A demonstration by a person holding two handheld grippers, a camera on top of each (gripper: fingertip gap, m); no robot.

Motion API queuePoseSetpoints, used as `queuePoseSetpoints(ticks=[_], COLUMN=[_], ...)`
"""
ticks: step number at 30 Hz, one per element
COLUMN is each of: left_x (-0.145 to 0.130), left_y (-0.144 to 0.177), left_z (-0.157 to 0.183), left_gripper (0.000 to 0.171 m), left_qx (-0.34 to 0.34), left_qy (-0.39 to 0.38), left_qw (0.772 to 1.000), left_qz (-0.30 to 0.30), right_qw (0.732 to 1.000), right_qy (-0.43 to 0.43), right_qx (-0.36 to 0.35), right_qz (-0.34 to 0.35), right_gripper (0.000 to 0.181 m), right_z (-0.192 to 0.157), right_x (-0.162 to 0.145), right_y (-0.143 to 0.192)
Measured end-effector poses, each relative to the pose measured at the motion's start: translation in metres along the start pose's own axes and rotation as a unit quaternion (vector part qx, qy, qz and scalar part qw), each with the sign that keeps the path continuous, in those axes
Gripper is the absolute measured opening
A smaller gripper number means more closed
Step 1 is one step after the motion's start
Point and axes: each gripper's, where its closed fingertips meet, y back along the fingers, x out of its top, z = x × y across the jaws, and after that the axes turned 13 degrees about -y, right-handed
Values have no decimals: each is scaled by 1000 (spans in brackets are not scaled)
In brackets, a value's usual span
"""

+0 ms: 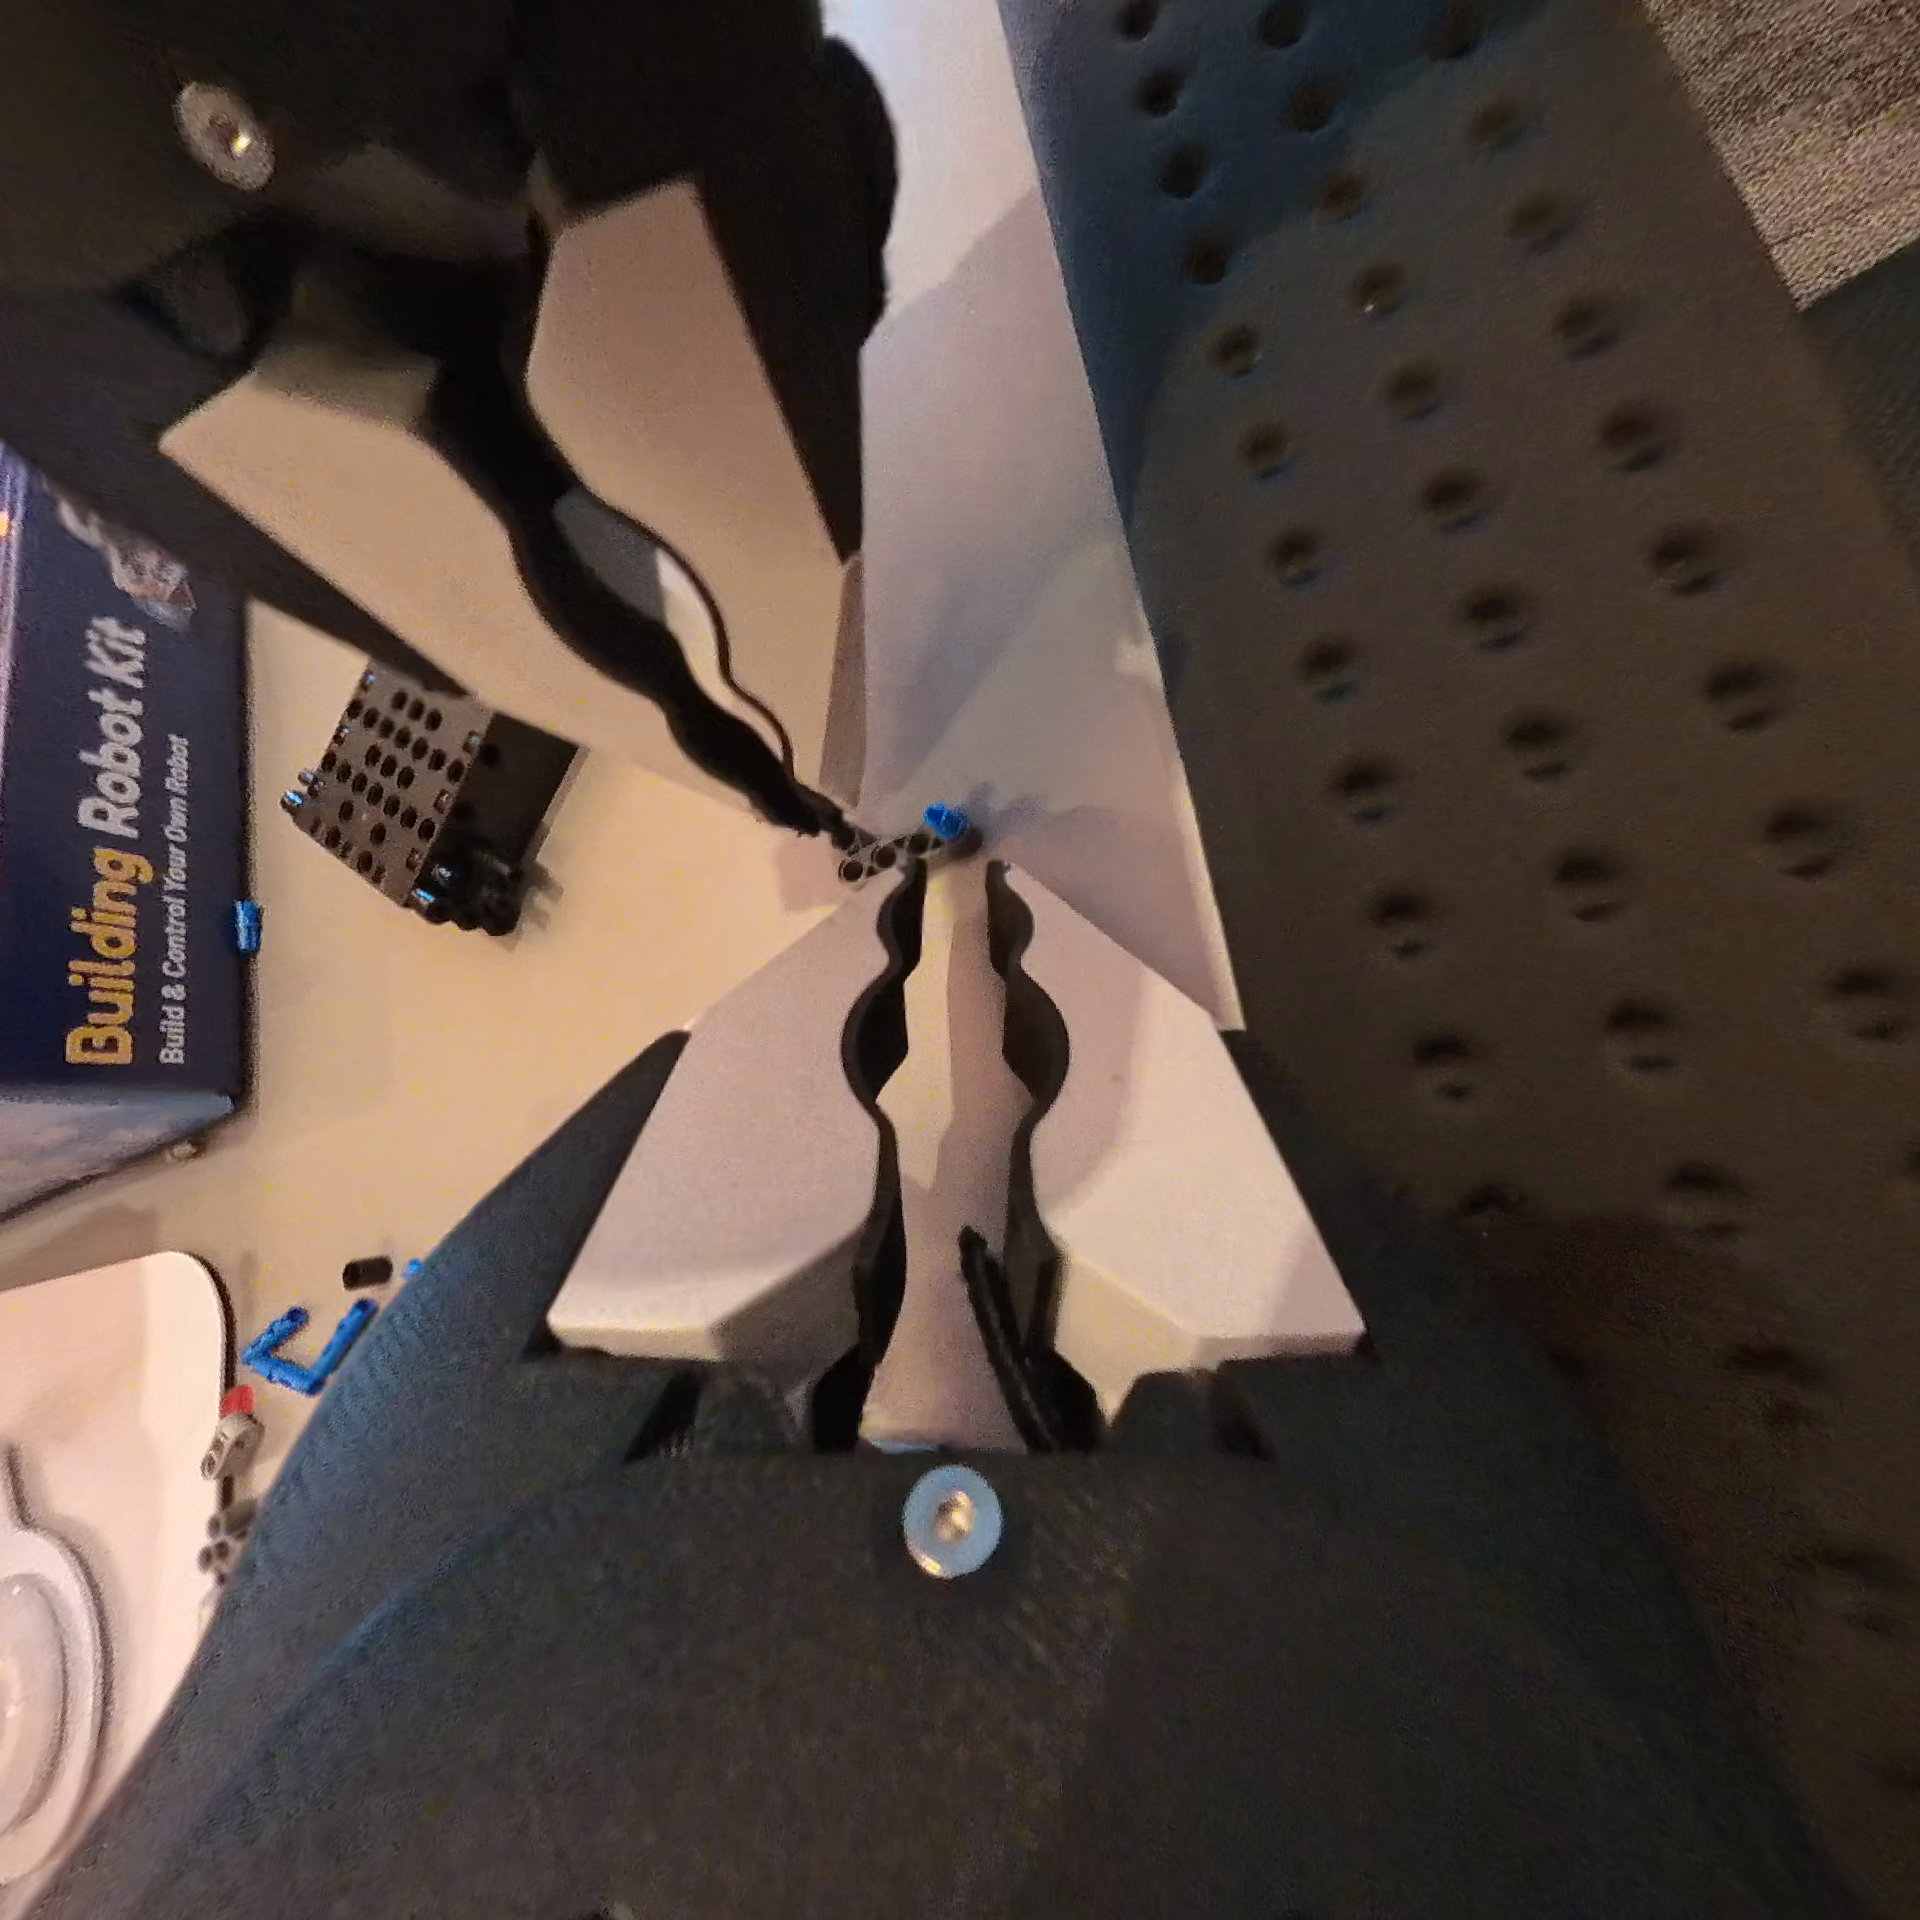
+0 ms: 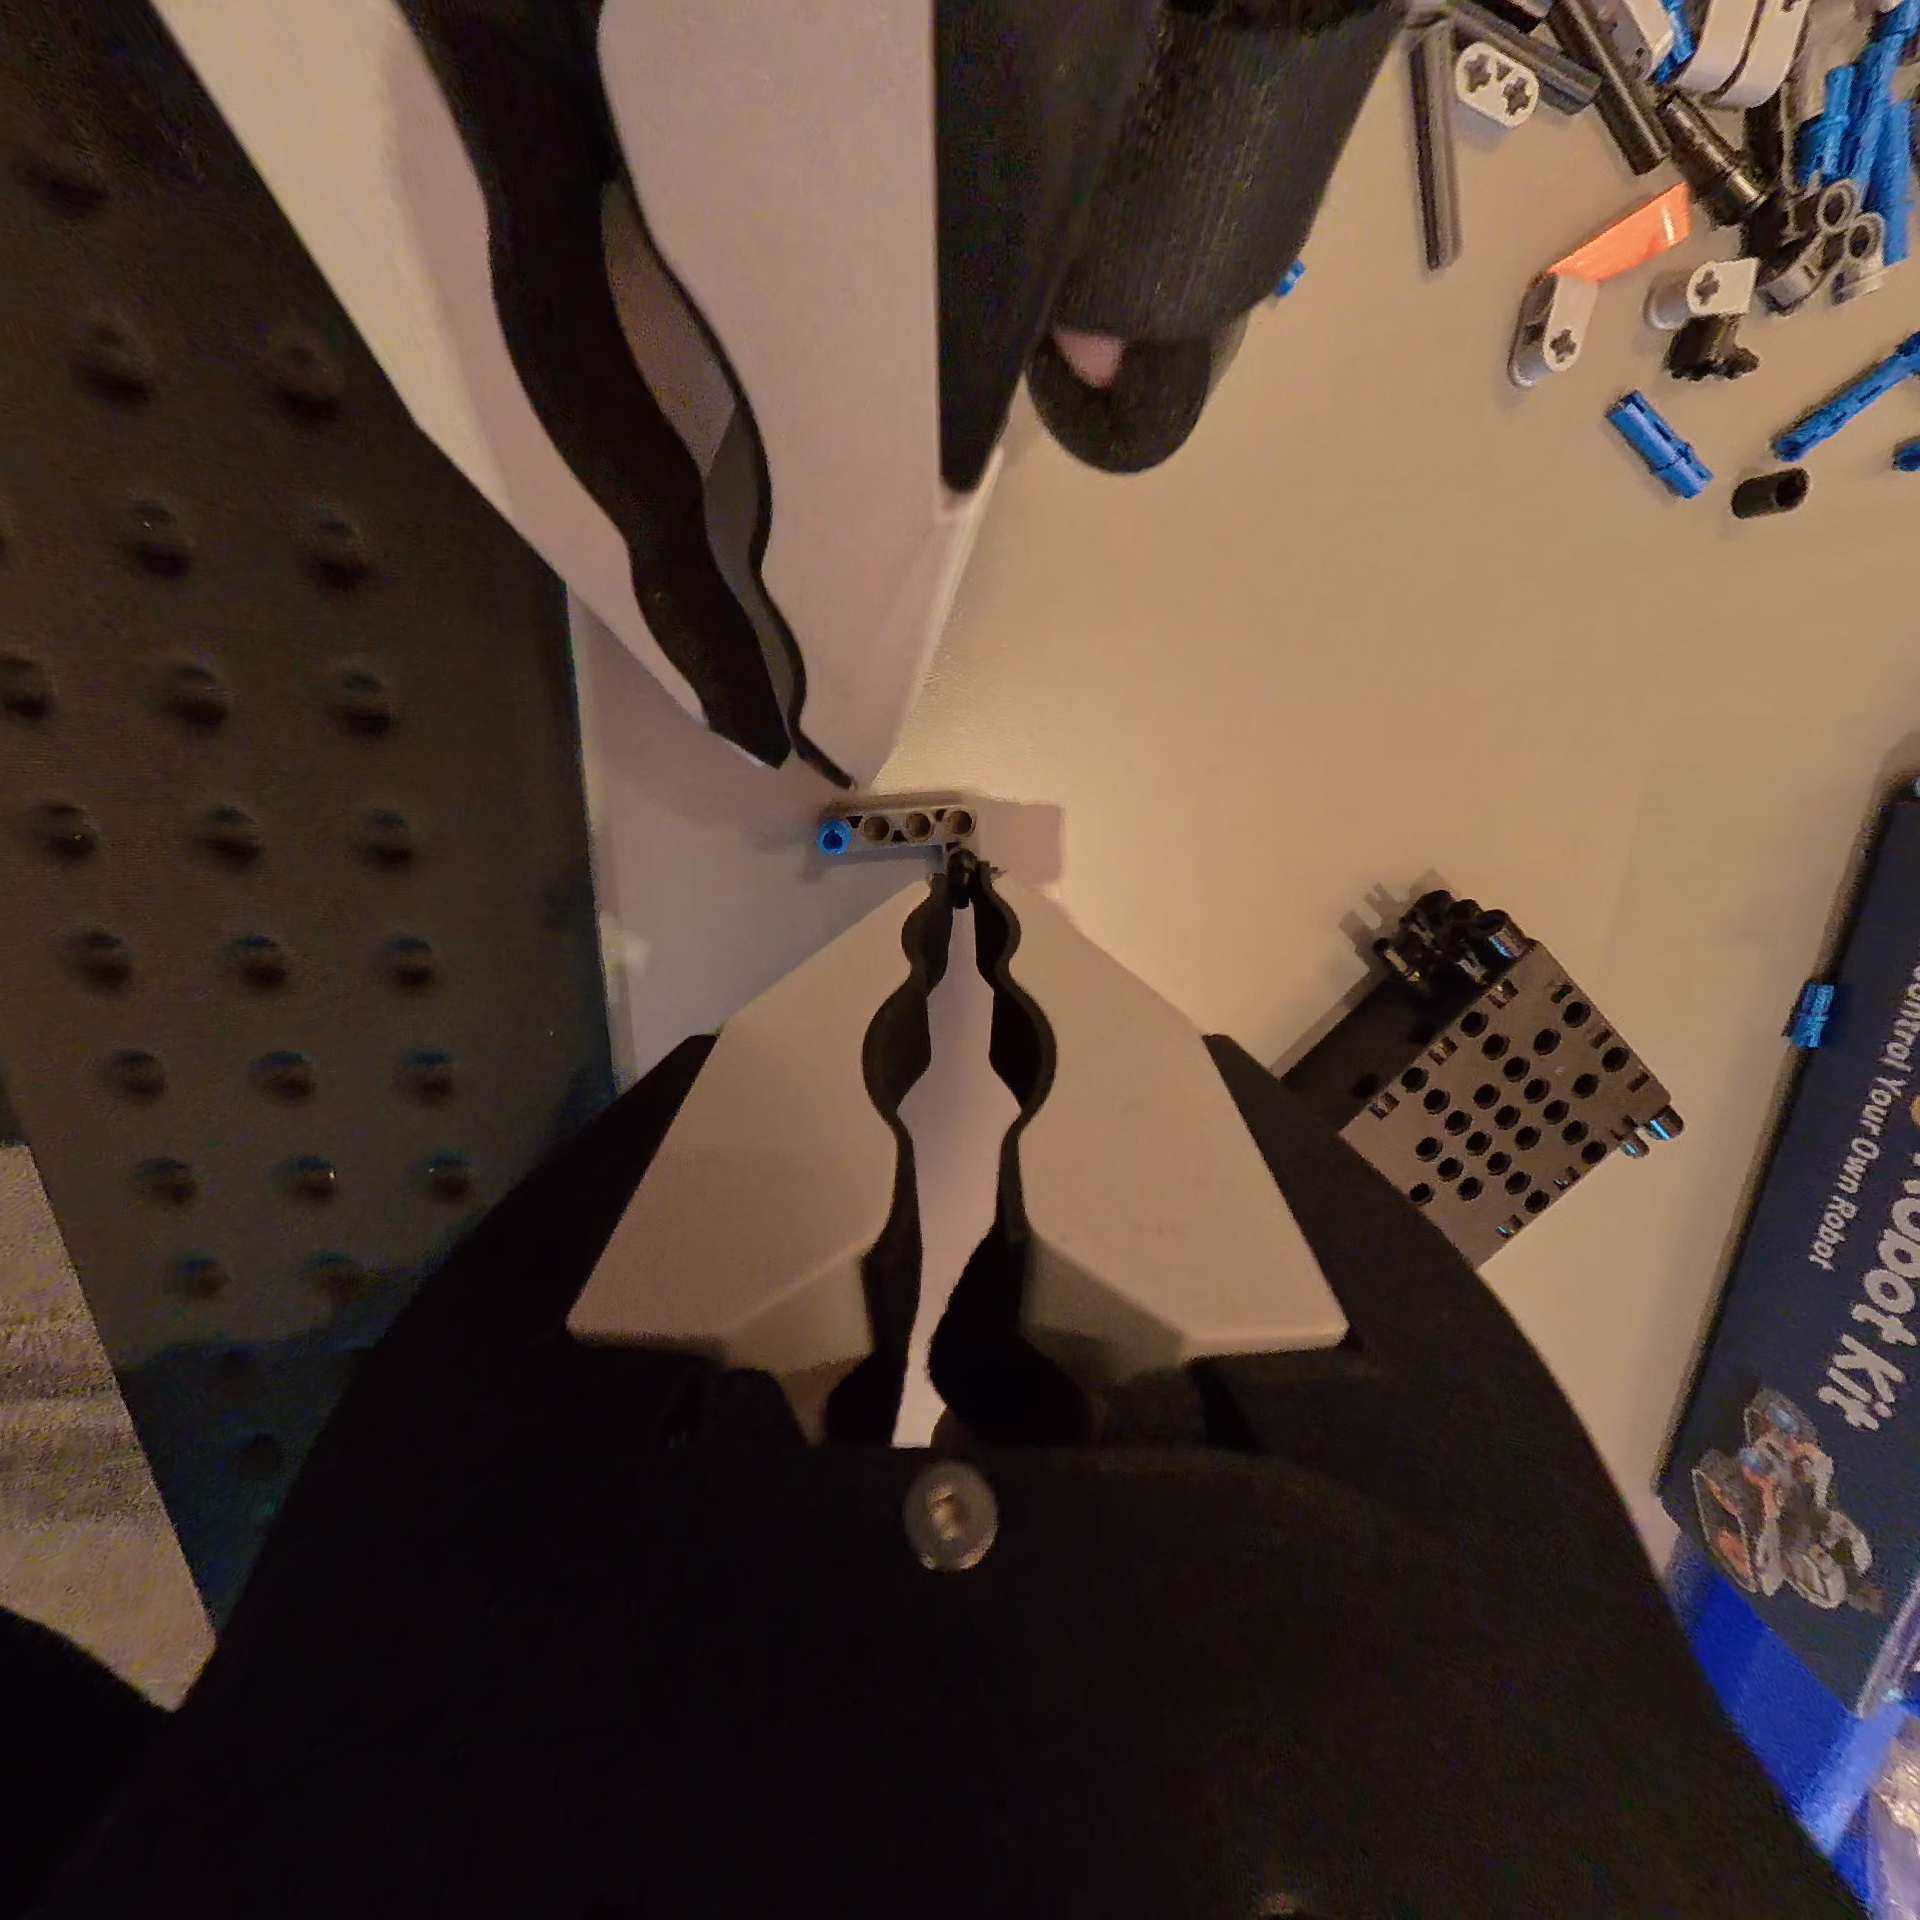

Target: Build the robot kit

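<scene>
My right gripper pinches a black pin at the beam, lying 9-to-3 at 12 o'clock; my left gripper, narrow, holds nothing, just beside it

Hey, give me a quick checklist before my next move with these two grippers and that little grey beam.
1. Right gripper shut on the black pin: ok.
2. Black pin lined up with a hole of the grey beam: cannot tell.
3. Left gripper gripping the beam: cannot tell; its fingers reach the blue pin end.
4. Blue pin seated in the beam: ok.
5. Black perforated block clear of both grippers: ok.
</scene>
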Motion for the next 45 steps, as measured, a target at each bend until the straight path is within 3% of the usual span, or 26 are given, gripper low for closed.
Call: queuePoseSetpoints(ticks=[3,22,39,45], left_x=[-7,-6,-7,-7], left_y=[-8,-14,-16,-16], left_z=[5,4,2,2], left_gripper=[12,0,0,0], left_qx=[-2,15,17,17], left_qy=[-18,-11,-6,-5], left_qw=[1000,1000,1000,1000], left_qz=[-24,-19,-14,-12], right_qw=[1000,995,989,993], right_qy=[7,35,48,26], right_qx=[2,6,6,22], right_qz=[-26,-97,-140,-115], right_gripper=[2,2,2,2], right_z=[0,-3,-6,-6], right_x=[0,3,7,10], right_y=[0,-1,-8,-9])
